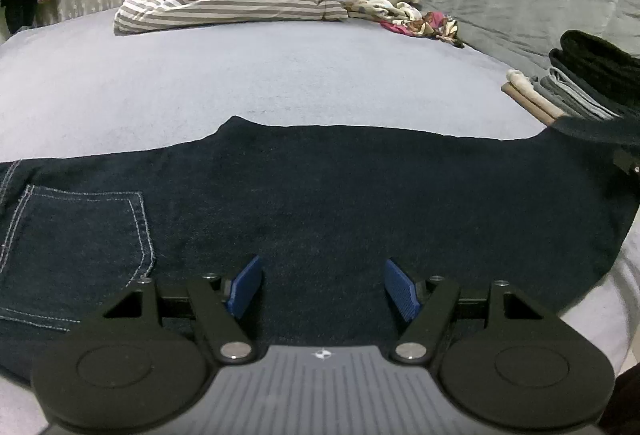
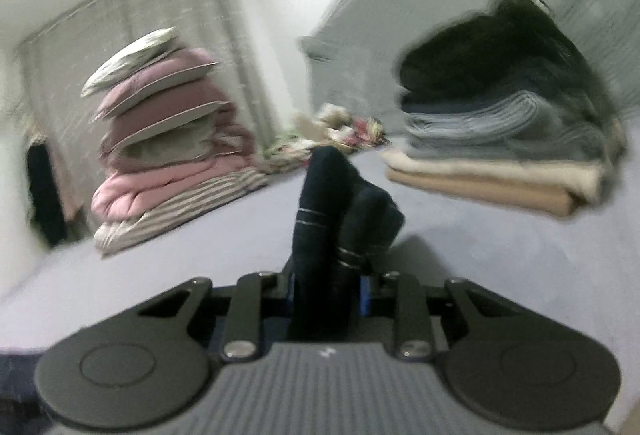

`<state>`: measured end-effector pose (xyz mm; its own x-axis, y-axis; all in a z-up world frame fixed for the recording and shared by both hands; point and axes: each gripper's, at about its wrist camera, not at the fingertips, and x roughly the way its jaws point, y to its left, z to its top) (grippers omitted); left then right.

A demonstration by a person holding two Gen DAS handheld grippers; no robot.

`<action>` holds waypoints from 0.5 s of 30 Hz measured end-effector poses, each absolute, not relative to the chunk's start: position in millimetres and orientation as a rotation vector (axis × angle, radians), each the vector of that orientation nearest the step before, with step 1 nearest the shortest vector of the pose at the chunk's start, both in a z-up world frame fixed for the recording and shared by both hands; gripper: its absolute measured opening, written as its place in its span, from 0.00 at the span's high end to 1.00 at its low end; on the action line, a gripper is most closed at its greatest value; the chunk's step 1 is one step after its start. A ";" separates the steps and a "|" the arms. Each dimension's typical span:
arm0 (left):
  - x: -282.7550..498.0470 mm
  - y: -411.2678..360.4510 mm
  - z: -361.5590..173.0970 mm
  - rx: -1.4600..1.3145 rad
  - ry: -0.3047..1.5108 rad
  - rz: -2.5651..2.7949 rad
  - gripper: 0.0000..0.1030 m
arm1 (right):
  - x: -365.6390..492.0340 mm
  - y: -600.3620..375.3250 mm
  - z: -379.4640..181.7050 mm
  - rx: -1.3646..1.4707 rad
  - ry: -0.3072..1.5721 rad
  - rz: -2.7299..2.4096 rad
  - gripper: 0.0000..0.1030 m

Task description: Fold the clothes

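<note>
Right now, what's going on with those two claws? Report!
Left gripper open above dark jeans. Right gripper shut on jeans hem. Nothing blocking.

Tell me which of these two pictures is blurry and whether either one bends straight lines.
Left wrist view: sharp; the stitching on the dark jeans and the striped bedding read crisply. Right wrist view: smeared by motion blur, streaking the pillow stack and the folded clothes pile; the right tongs stay fairly clear. Both are fisheye, so the bed bulges and the corners darken.
</note>
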<state>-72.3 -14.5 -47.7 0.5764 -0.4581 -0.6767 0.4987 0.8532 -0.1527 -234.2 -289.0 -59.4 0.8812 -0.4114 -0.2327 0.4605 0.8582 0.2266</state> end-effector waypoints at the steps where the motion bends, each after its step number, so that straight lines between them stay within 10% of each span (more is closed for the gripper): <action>1: -71.5 -14.6 -47.1 0.049 0.778 -0.561 0.34 | -230.4 -280.4 -56.3 0.233 0.181 -0.443 0.78; 15: -58.0 3.6 -45.5 -0.159 0.827 -0.582 0.34 | -198.5 -159.0 -55.3 -0.298 0.231 -0.150 0.80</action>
<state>-58.0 3.6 -45.5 0.5321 -0.5457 -0.6474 0.4255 0.8334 -0.3528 -198.6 -159.0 -55.3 0.9625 -0.1801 -0.2031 0.1120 0.9451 -0.3070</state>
